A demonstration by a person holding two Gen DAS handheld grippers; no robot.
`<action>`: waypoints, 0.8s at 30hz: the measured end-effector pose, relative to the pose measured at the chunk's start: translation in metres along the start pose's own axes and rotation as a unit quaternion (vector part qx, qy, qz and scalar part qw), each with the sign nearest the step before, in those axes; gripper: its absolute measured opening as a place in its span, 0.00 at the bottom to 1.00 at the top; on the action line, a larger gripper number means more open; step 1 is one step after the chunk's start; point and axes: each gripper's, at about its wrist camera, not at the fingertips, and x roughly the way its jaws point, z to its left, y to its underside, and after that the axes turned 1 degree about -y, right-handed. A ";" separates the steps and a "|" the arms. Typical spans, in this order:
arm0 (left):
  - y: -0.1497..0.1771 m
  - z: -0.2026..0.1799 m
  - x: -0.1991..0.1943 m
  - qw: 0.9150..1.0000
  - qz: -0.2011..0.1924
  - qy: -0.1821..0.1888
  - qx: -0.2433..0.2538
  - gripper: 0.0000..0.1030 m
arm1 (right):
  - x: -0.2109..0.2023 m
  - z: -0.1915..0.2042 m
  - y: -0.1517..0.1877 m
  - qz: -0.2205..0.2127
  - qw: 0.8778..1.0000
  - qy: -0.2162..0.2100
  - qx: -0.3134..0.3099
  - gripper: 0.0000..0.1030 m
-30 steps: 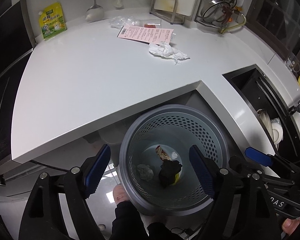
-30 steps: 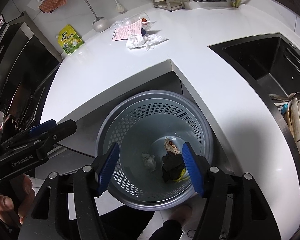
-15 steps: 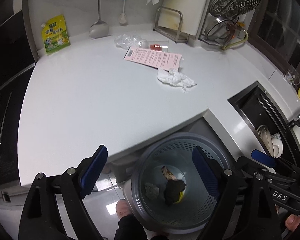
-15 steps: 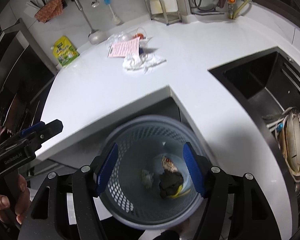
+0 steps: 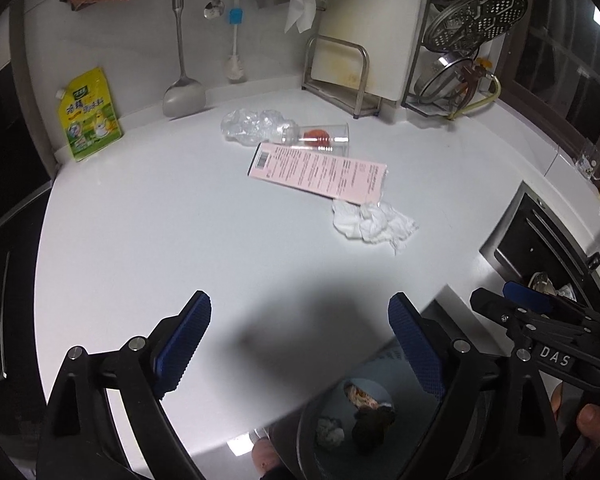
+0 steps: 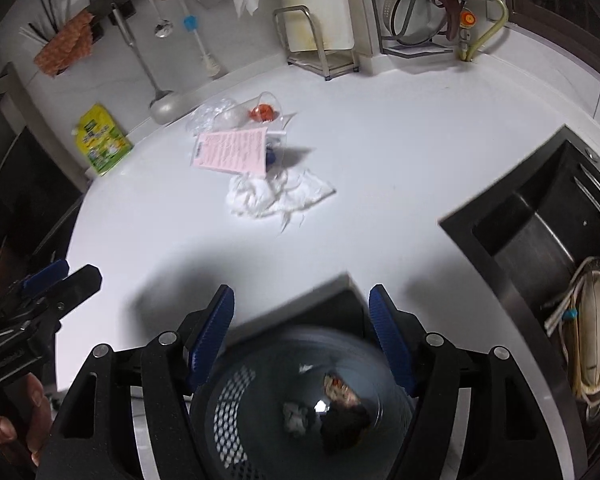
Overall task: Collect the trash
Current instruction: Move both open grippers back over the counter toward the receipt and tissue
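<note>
Judging by its crumpled folds, the white tissue (image 5: 374, 222) on the surface (image 5: 160, 220) is light, soft and compressible, so pinching its bunched middle should hold; the pink leaflet (image 5: 320, 174) touching it lies flat and thin, harder to lift, best taken at the edge over the tissue. Both the left gripper (image 5: 300, 340) and right gripper (image 6: 302, 320) stand released and empty, jaws having just been widening. Bare surface lies ahead; the bin (image 6: 300, 408) sits below the surface's front edge, sink (image 6: 540, 220) to the right.
</note>
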 end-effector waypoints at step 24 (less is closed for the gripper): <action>-0.096 -0.075 0.149 1.000 0.012 0.002 -0.012 0.86 | 0.020 -0.061 0.022 0.026 0.990 0.056 0.129 0.65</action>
